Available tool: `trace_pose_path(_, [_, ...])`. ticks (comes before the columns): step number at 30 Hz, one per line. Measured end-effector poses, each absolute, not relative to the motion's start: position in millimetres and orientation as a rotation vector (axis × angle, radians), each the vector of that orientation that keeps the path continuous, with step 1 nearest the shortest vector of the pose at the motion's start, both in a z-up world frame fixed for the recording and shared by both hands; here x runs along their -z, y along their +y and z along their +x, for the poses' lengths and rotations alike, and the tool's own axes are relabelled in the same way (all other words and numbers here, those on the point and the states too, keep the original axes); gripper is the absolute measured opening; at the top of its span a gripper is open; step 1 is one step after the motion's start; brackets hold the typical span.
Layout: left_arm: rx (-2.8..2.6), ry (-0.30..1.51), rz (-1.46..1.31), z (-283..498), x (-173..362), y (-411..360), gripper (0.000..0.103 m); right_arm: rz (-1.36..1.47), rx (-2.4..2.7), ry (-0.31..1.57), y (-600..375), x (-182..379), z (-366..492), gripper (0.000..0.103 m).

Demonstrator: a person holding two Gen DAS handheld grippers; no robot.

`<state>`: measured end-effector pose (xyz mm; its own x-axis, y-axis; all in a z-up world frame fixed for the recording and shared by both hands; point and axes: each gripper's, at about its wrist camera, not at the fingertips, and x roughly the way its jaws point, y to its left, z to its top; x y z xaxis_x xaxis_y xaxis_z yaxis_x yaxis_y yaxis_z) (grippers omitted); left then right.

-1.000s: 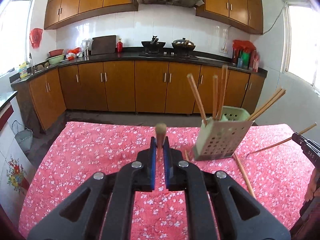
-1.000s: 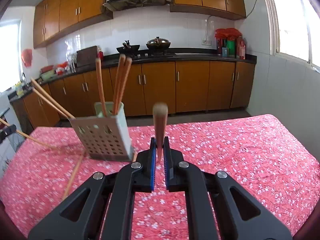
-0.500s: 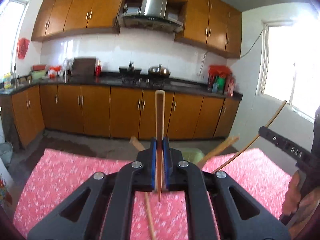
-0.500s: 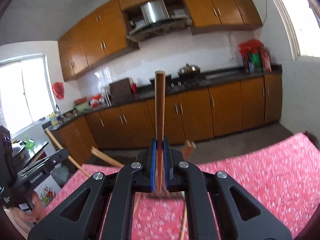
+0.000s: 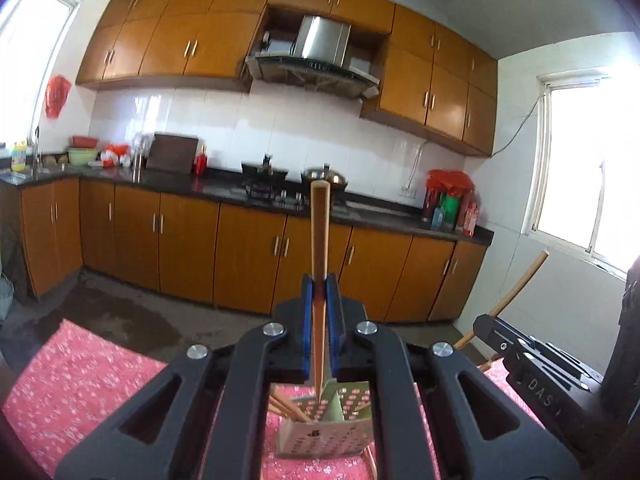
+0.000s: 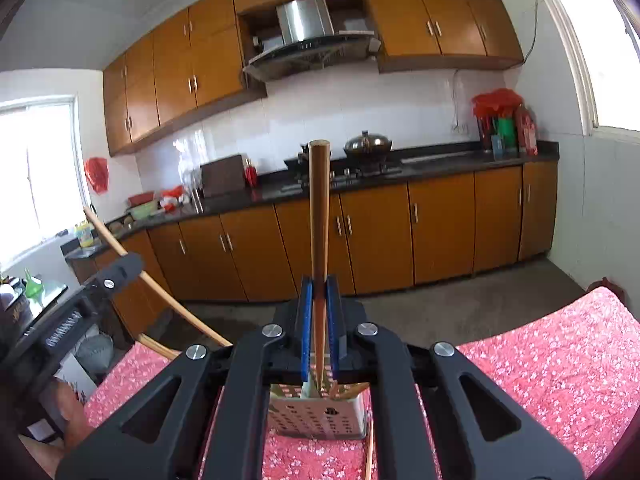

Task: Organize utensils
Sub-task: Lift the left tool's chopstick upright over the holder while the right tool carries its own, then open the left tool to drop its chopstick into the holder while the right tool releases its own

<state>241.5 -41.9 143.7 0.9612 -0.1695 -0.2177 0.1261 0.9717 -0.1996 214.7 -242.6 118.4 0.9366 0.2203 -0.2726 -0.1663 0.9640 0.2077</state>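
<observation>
My left gripper (image 5: 319,292) is shut on a wooden chopstick (image 5: 319,240) held upright, its lower tip over the pale green perforated utensil holder (image 5: 324,436). My right gripper (image 6: 319,292) is shut on another upright wooden chopstick (image 6: 319,216), its lower end at the same holder (image 6: 320,416). Several chopsticks lean inside the holder (image 5: 288,408). The right gripper also shows in the left wrist view (image 5: 528,364) with its chopstick (image 5: 520,284); the left gripper shows in the right wrist view (image 6: 80,312) with its chopstick (image 6: 160,288).
The holder stands on a table with a red floral cloth (image 6: 540,360). A loose chopstick (image 6: 370,452) lies on the cloth by the holder. Kitchen cabinets and a counter with a stove (image 5: 264,188) run behind the table.
Both grippers have risen and come together above the holder, turning their chopsticks upright; the holder now sits directly below both jaws instead of off to the side.
</observation>
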Motion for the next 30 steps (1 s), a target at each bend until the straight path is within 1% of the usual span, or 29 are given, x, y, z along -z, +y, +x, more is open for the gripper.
trace_pose_path(4, [0.159,0.303,-0.2,257.9,-125.1,-44.5,0.008,0.183,-0.206,0.322,-243.7,-111.4,220.1,0.008])
trace_pose_path(6, [0.154,0.307,-0.203,257.6,-121.9,-41.0,0.011,0.184,-0.206,0.319,-245.5,-113.0,219.9,0.012])
trace_pose_path(7, [0.155,0.306,-0.205,256.2,-121.6,-39.3,0.013,0.185,-0.204,0.312,-247.3,-115.4,218.3,0.02])
trace_pose_path(8, [0.151,0.302,-0.205,254.3,-122.7,-37.5,0.019,0.187,-0.201,0.306,-247.4,-118.0,217.7,0.028])
trace_pose_path(9, [0.146,0.295,-0.206,252.3,-124.7,-35.8,0.025,0.188,-0.197,0.291,-249.8,-121.6,213.9,0.029])
trace_pose_path(14, [0.1,0.248,-0.192,230.0,-137.6,-17.9,0.032,0.176,-0.145,0.225,-266.2,-134.6,191.6,0.029])
trace_pose_path(18, [0.029,0.242,-0.156,202.3,-134.1,7.5,0.043,0.167,-0.057,0.249,-294.0,-125.4,177.4,0.029])
trace_pose_path(21, [-0.033,0.263,-0.122,180.3,-114.1,31.8,0.046,0.19,-0.015,0.375,-320.2,-88.1,177.2,0.029])
trace_pose_path(23, [-0.073,0.32,-0.099,172.8,-88.8,49.9,0.047,0.193,-0.011,0.474,-328.4,-55.9,179.9,0.029])
trace_pose_path(27, [-0.08,0.499,-0.09,172.3,-27.0,69.1,0.047,0.182,-0.036,0.663,-321.8,15.0,178.1,0.029])
trace_pose_path(28, [-0.07,0.558,-0.069,172.5,-5.0,67.5,0.047,0.188,-0.067,0.706,-315.8,33.4,175.0,0.029])
trace_pose_path(30, [-0.036,0.629,-0.052,170.6,22.9,60.1,0.047,0.195,-0.124,0.757,-300.5,57.4,168.2,0.028])
